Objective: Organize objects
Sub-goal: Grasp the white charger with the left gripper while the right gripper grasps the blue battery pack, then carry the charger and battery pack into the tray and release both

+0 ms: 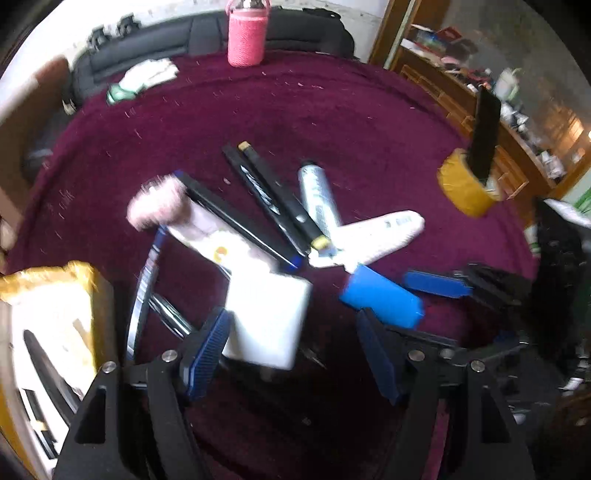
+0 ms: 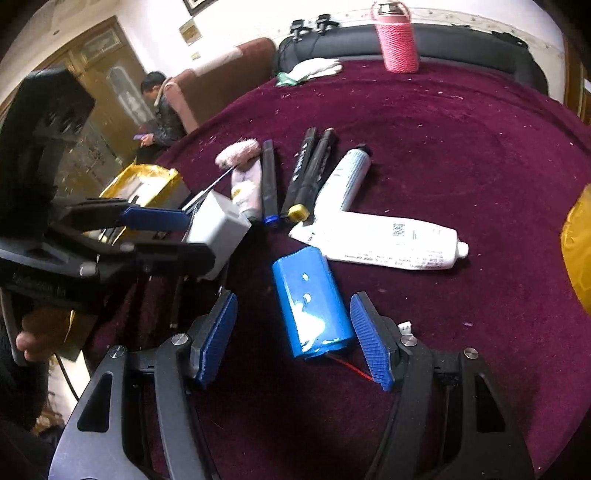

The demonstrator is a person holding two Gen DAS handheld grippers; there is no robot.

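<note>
1. On a round table under a dark maroon velvet cloth (image 2: 461, 155), loose items lie gathered in a rough row: a pink fluffy-capped tube (image 2: 243, 177), three black marker pens (image 2: 306, 173), a silver-grey tube (image 2: 345, 177) and a long white squeeze tube (image 2: 380, 240). They seem lined up as part of the tidying.
2. The left gripper (image 1: 295, 350) has its blue-padded fingers spread wide around a white box-shaped charger block (image 1: 266, 321). The left pad sits against or just beside the block; the right pad stands clear, so nothing is clamped.
3. The right gripper (image 2: 295, 339) hangs with fingers released, straddling a blue shrink-wrapped battery pack (image 2: 314, 302) lying on the cloth; neither pad presses it.
4. Only the left view shows a yellow tape roll (image 1: 465, 184) by the far right edge with a dark strip standing in it.
5. Only the right view shows a person seated in the background, and the battery's thin red wire (image 2: 351, 367).
6. Both views show a pink knitted bottle sleeve (image 1: 245, 35) at the far edge and a gold-edged box (image 1: 51, 295) on the left.
</note>
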